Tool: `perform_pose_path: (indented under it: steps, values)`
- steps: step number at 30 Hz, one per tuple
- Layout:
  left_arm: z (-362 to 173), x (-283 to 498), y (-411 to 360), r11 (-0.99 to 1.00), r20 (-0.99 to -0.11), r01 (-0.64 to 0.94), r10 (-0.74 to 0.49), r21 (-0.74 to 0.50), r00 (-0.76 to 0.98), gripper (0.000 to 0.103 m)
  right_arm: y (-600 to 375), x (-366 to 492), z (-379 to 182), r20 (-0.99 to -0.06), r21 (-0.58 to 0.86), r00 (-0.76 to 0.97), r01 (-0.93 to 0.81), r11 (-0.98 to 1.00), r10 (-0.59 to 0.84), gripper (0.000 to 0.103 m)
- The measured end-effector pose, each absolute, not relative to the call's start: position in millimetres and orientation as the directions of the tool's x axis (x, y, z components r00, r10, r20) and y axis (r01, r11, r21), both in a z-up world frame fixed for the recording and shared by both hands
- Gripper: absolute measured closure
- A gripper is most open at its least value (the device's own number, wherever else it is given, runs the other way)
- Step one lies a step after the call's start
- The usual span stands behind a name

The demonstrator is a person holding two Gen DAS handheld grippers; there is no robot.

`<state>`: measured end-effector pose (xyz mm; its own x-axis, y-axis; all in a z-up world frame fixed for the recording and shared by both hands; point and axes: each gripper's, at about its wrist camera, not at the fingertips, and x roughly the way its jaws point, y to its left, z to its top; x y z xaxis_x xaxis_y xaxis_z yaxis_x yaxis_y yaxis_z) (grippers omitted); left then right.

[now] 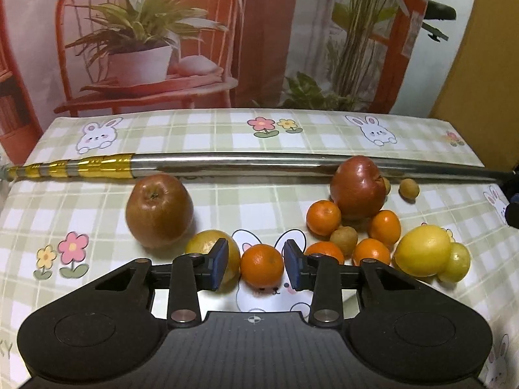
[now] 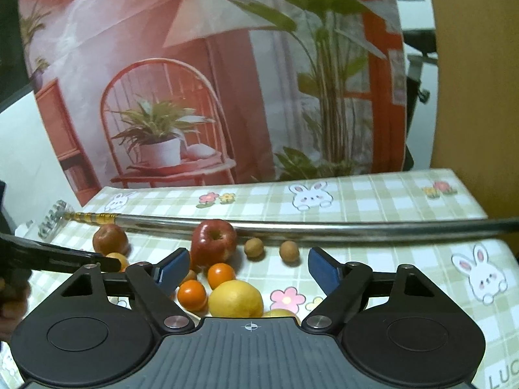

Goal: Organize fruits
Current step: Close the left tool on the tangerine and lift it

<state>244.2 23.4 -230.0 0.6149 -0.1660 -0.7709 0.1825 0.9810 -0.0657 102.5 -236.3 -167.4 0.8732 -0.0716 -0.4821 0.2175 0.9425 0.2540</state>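
Left tool [image 1: 256,264] released, straddling a mandarin [image 1: 262,265]; right tool [image 2: 249,272] released.

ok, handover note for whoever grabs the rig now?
Left tool: open, fingers either side of a mandarin, not closed on it.
Right tool: open, holding nothing, above the big lemon.
Fruit: one apple and a lemon lie left; the other apple, mandarins, small brown fruits and lemons clustered right, before the metal pole.
Done: unclear. Left: sort the cluster.
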Motion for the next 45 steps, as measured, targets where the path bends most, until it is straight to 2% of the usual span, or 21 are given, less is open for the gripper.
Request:
perform_pose_path:
  steps: [8,12,18,22,35,45]
  values:
    - [-233,249,14,0.952,-0.771,0.289,-0.257,-0.098,0.583,0.063,-248,97,-176,-0.503,0.295,0.859,0.276,0.915,-0.097,0.027]
    - [-242,251,9,0.957,-0.785,0.289,-0.186,-0.009,0.591,0.065,-246,96,-176,-0.507,0.301,0.856,0.284,0.910,-0.100,0.028]
    - [-246,257,14,0.952,-0.796,0.304,-0.216,-0.043,0.565,0.065,-243,96,-172,-0.500,0.298,0.861,0.274,0.915,-0.095,0.028]
    - [-252,263,10,0.954,-0.803,0.301,-0.169,0.013,0.571,0.064,-241,94,-169,-0.496,0.291,0.863,0.271,0.917,-0.098,0.028]
    - [-252,249,28,0.962,-0.825,0.265,-0.200,-0.063,0.528,0.064,-241,86,-167,-0.486,0.308,0.867,0.288,0.907,-0.110,0.028]
    - [-263,260,19,0.968,-0.842,0.244,-0.178,-0.057,0.510,0.064,-245,84,-170,-0.490,0.327,0.865,0.300,0.896,-0.110,0.028]
